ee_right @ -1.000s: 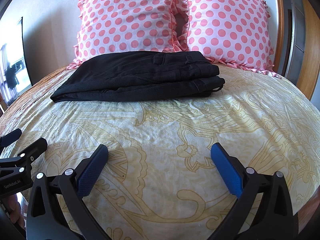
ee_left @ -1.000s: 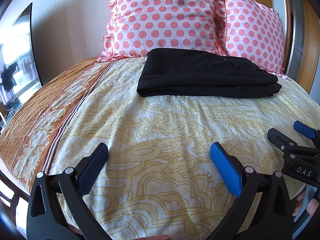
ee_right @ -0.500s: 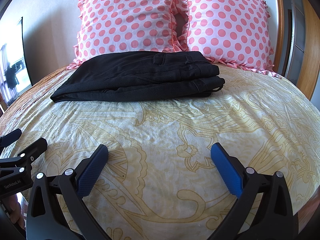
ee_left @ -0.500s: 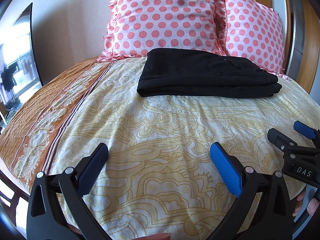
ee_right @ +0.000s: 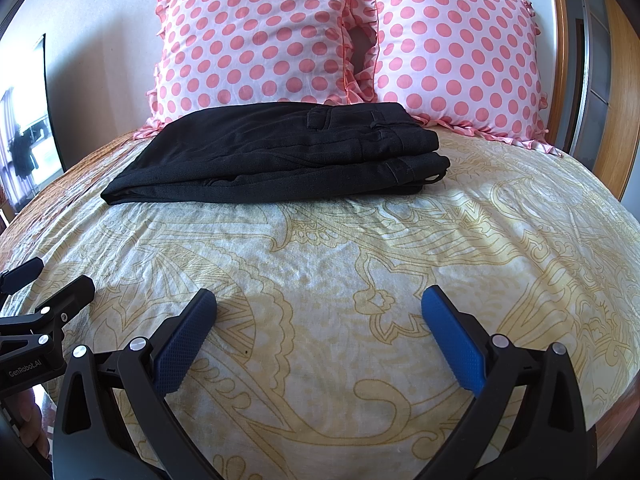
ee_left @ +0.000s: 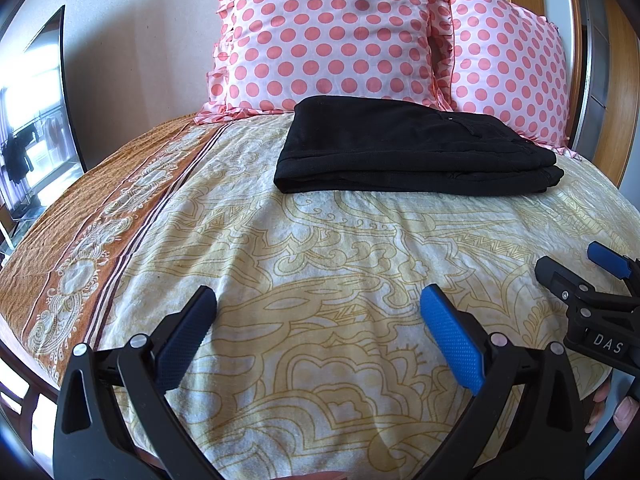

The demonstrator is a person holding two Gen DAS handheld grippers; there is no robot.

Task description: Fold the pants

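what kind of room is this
Most likely a bedroom: a bed with a yellow paisley-patterned bedspread, two pink polka-dot frilled pillows propped at its head, and folded black pants lying on the bedspread in front of them.

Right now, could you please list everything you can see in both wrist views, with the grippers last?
folded black fabric pants: one, black, lying flat on the bed in front of the pillows, touched by neither gripper.
pink polka-dot frilled pillows: two, pink with darker pink dots, upright side by side at the head of the bed.
cream and gold paisley bedspread: one, cream with gold lines and an orange-brown border on the left, covering the bed.
wooden door frame: one, brown, right of the pillows.
dark-framed window or screen: one, bright, far left; I cannot tell which.
left gripper: one, black with blue pads, open above the near bedspread.
right gripper: one, same colours, open beside it.
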